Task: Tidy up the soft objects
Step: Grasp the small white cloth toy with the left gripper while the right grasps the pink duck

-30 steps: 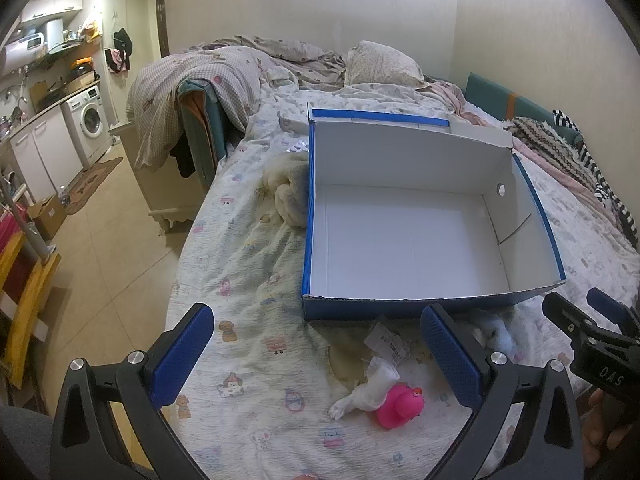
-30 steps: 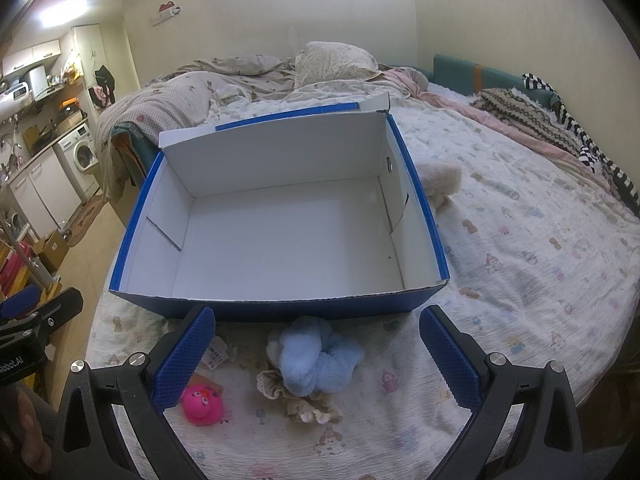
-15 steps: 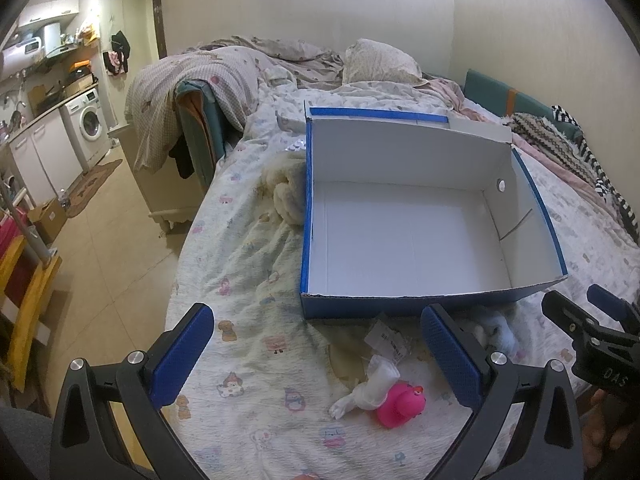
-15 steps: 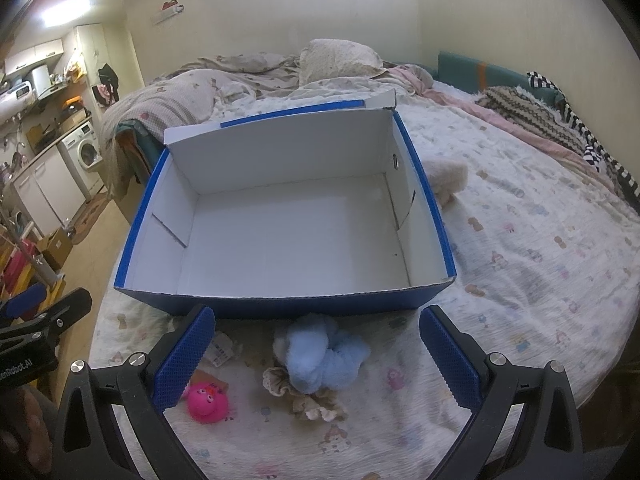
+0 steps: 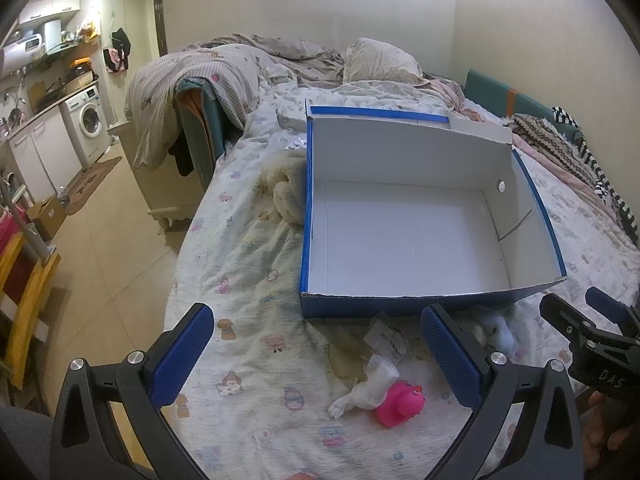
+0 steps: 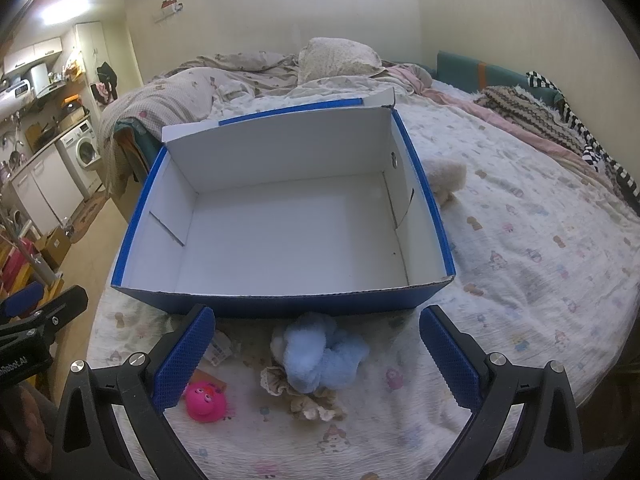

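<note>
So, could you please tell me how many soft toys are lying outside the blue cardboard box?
3: a fluffy light-blue plush and a pink rubbery toy in front of the box, and a cream plush beside it. Others may be hidden.

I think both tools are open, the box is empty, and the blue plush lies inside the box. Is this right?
Not quite. The blue plush lies outside the box, on the bed just in front of its near wall, as the right wrist view shows. The rest holds: the box is empty, and the left tool and right tool are open.
</note>
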A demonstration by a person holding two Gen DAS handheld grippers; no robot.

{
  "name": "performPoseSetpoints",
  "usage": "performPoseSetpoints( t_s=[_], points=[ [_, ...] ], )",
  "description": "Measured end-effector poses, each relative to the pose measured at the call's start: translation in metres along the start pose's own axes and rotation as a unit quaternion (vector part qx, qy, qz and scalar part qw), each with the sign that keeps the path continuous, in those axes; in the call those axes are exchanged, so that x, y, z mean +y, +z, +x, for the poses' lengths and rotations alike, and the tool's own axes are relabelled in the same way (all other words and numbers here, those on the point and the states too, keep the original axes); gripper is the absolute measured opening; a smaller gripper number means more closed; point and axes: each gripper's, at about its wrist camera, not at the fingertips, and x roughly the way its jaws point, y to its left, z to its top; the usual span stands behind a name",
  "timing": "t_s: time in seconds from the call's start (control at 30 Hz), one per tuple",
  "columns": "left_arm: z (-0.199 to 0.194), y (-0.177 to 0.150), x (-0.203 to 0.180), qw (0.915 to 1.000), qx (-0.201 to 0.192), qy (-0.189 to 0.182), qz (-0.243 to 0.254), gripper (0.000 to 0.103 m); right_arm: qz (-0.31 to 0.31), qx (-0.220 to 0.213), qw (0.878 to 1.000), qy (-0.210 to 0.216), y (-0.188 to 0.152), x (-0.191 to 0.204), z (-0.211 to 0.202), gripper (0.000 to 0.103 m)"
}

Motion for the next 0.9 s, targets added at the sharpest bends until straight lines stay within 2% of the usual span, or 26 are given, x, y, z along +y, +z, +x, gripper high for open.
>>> performPoseSetpoints(
  t_s=[0.2, 0.4, 0.53, 0.6, 0.67, 0.7, 0.77, 0.8, 0.9],
  points=[
    [0.004, 0.002, 0.001, 0.9999, 0.009, 0.005, -0.001, 0.103, 0.000, 0.001, 1.000, 0.000, 0.000, 0.000, 0.000, 0.103],
    [0.029, 0.001, 0.026, 0.9962, 0.071, 0.028, -0.042, 0.103, 0.001, 0.001, 1.000, 0.000, 0.000, 0.000, 0.000, 0.103],
    [0.048, -0.007, 0.031, 0.9902, 0.125, -0.003, -0.062, 0.102, 0.002, 0.004, 1.000, 0.000, -0.002, 0.000, 0.002, 0.103],
    [0.057, -0.013, 0.020, 0.9867, 0.152, -0.033, -0.046, 0.096, 0.006, 0.010, 1.000, 0.000, -0.002, -0.002, 0.003, 0.103],
    [0.062, -0.021, 0.005, 0.9838, 0.170, -0.052, -0.020, 0.081, 0.009, 0.016, 1.000, -0.001, -0.003, -0.003, 0.004, 0.103],
    [0.065, -0.024, -0.004, 0.9827, 0.175, -0.059, -0.005, 0.078, 0.009, 0.019, 1.000, -0.003, -0.003, -0.004, 0.005, 0.103],
    [0.070, -0.030, -0.020, 0.9800, 0.186, -0.069, 0.024, 0.069, 0.012, 0.024, 1.000, -0.004, -0.004, -0.006, 0.005, 0.103],
    [0.072, -0.031, -0.025, 0.9788, 0.190, -0.073, 0.028, 0.066, 0.014, 0.027, 1.000, -0.004, -0.003, -0.007, 0.006, 0.103],
    [0.087, -0.036, -0.037, 0.9739, 0.209, -0.080, 0.037, 0.050, 0.017, 0.032, 0.999, -0.007, -0.003, -0.009, 0.007, 0.103]
  ],
)
